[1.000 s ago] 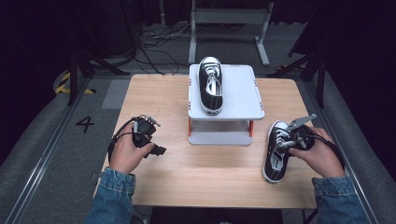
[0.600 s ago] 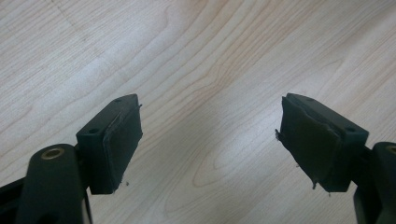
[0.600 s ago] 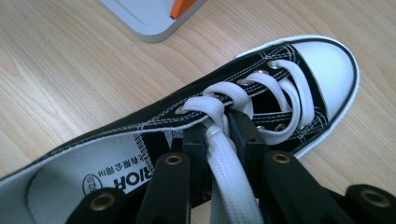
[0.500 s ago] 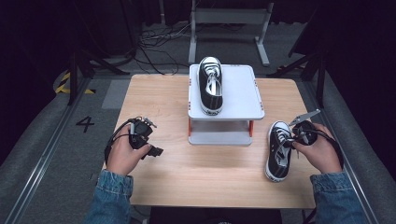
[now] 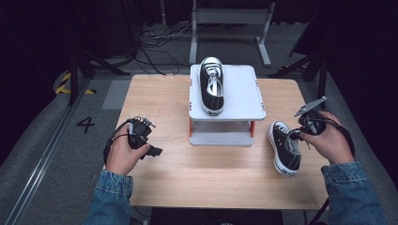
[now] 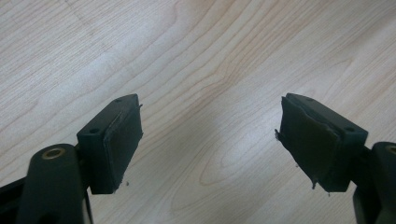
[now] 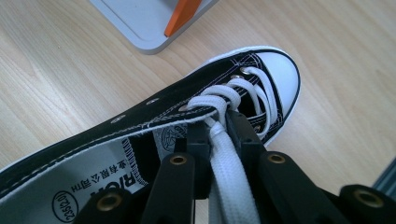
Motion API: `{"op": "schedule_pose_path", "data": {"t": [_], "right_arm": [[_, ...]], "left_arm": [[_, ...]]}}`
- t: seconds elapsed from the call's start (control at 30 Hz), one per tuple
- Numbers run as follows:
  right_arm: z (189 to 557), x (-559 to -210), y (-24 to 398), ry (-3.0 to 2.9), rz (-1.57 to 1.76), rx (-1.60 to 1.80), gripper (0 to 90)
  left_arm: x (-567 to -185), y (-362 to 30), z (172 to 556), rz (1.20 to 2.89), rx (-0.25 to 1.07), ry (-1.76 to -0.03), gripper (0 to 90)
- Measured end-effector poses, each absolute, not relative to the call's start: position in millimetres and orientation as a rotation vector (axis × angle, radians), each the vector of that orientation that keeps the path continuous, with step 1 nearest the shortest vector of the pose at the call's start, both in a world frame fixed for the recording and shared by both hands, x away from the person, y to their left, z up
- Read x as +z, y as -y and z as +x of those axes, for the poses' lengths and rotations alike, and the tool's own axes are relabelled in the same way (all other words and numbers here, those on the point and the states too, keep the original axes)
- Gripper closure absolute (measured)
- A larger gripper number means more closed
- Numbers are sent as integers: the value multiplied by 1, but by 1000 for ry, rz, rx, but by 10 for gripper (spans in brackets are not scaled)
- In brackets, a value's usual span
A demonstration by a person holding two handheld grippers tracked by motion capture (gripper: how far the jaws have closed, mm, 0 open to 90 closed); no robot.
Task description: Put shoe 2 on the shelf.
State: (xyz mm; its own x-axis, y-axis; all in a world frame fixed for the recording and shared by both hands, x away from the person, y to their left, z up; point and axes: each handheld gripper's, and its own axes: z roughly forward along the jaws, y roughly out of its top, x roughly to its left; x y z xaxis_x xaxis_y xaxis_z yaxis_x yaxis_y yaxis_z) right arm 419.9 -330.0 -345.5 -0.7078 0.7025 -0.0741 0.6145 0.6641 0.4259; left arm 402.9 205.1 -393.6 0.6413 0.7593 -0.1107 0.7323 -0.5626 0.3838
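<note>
Seen from above: a light wooden table [image 5: 206, 173] with a grey two-tier stand [image 5: 239, 93] at its far middle, orange posts between the tiers. Atop the stand's upper shelf, toward its left side, a black high-top sneaker [image 5: 211, 84] with white laces and a white toe cap, toe pointing to the far side.

On the table to the right of the stand, just beside its lower tier: a second black sneaker [image 5: 283, 147], sole down, white toe cap toward the far side, heel toward the near edge. At this shoe's right side, the right gripper [image 5: 300, 133], held in the person's right hand [image 5: 328, 143], a denim cuff at the wrist. In the right gripper view, both black jaws reaching down into the lacing at the shoe's throat, drawn nearly together with a flat white lace [image 7: 229, 172] pinched between them; printed insole [image 7: 84, 191] visible to the left, toe cap [image 7: 280, 74] beyond the jaws, a corner of the stand's base and an orange post at top.

At the near left of the table, well apart from both shoes: the left gripper [image 5: 155, 151] in the left hand [image 5: 123, 154], low over bare wood. In the left gripper view, jaws spread wide, nothing between them, only wood grain beneath.
</note>
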Motion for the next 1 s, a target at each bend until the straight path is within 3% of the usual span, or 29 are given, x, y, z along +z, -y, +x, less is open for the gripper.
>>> {"op": "schedule_pose_path", "data": {"t": [0.77, 1.0], "right_arm": [[441, -226, 308, -2516, 931, 513, 810], [449, -207, 292, -2478, 905, 540, 811]], "left_arm": [[-393, -218, 397, 2452, 98, -1175, 198], [-394, -219, 398, 2433, 107, -1191, 181]]}}
